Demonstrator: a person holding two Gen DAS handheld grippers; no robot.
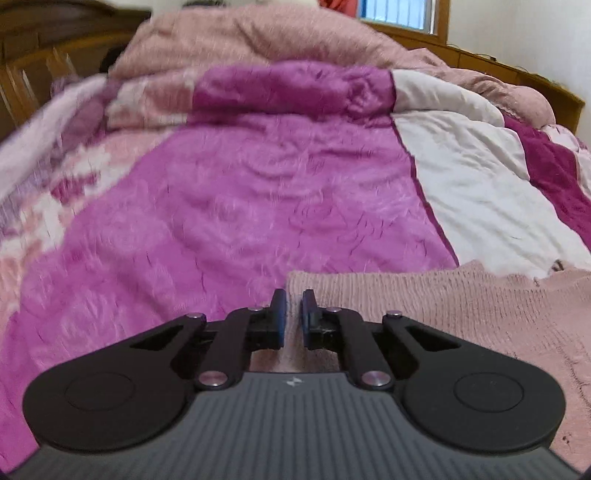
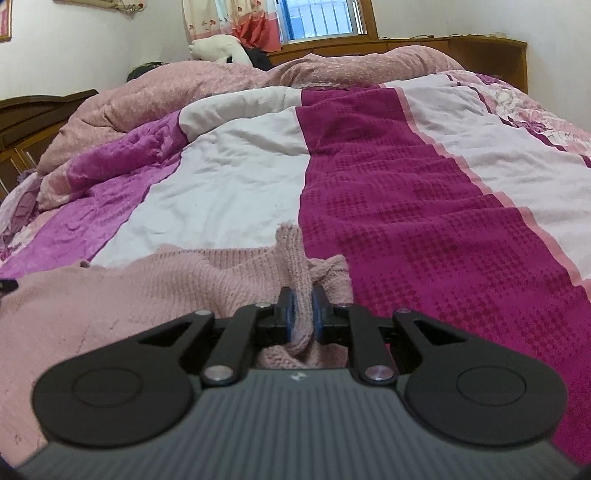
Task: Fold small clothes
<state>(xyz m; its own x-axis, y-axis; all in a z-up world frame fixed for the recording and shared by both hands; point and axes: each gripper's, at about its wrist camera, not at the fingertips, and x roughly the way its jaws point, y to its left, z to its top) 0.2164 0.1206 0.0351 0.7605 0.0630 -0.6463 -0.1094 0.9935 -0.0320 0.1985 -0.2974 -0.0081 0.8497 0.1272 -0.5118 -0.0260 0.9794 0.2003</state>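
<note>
Left wrist view: the left gripper (image 1: 294, 314), black with 2 blue-padded fingers (image 1: 279, 314), sits at the 6 o'clock edge of the view with its jaws drawn together on the near corner of a pale pink knitted sweater (image 1: 443, 317). A thin ridge of knit is pinched between the pads. The sweater lies flat toward 4 o'clock on a quilted bedspread of magenta, white and floral pink panels (image 1: 236, 206). A bunched dusty-pink duvet (image 1: 258, 40) lies at 12 o'clock.

Right wrist view: the right gripper (image 2: 303, 314) is clamped on an upright fold of the same sweater (image 2: 122, 295), which spreads toward 8 o'clock over the bedspread (image 2: 406, 192). A barred window (image 2: 321, 16) stands at 12 o'clock.
</note>
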